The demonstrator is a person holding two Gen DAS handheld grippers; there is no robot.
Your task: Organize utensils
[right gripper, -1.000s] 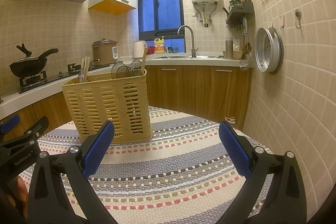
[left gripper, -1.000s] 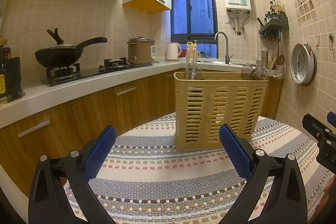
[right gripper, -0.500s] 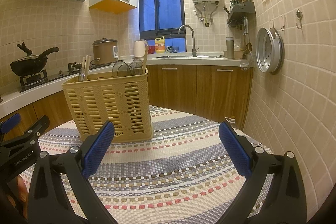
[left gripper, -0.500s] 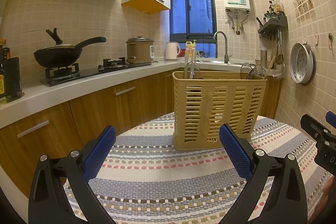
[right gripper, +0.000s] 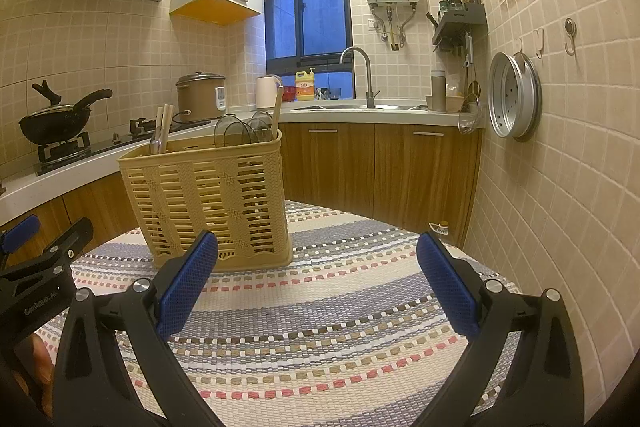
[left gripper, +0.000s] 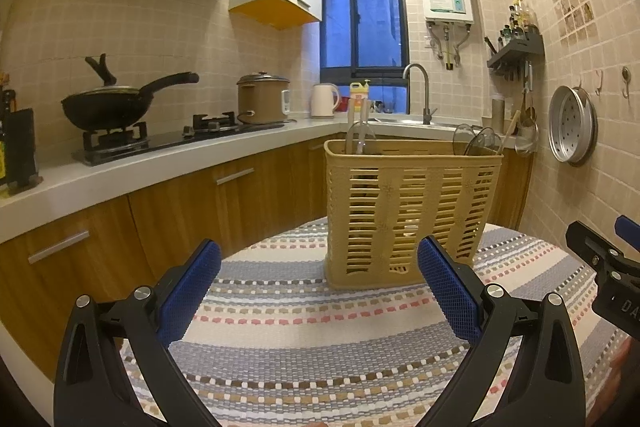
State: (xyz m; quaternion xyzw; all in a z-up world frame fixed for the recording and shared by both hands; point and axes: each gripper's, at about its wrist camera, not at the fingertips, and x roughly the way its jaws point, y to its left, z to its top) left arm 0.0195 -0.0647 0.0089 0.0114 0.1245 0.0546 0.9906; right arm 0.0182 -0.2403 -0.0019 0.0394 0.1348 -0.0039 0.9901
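Note:
A tan slotted plastic utensil basket (left gripper: 408, 211) stands upright on a round table with a striped woven cloth (left gripper: 304, 339); it also shows in the right wrist view (right gripper: 208, 203). Chopsticks (right gripper: 163, 125), clear spoons (right gripper: 240, 131) and a wooden handle (right gripper: 277, 113) stick up out of it. My left gripper (left gripper: 320, 287) is open and empty, a little in front of the basket. My right gripper (right gripper: 318, 283) is open and empty, to the right of the basket. Each gripper shows at the edge of the other's view.
A kitchen counter (left gripper: 168, 163) runs along the left and back with a wok (left gripper: 108, 107) on a stove, a rice cooker (left gripper: 262, 97), a kettle (left gripper: 324, 101) and a sink tap (left gripper: 418, 87). A tiled wall (right gripper: 560, 147) with a hanging steel tray (right gripper: 514, 95) is close on the right.
Both views have shifted very slightly; the basket sits a touch lower and nearer in the frames. Both grippers stay open and empty.

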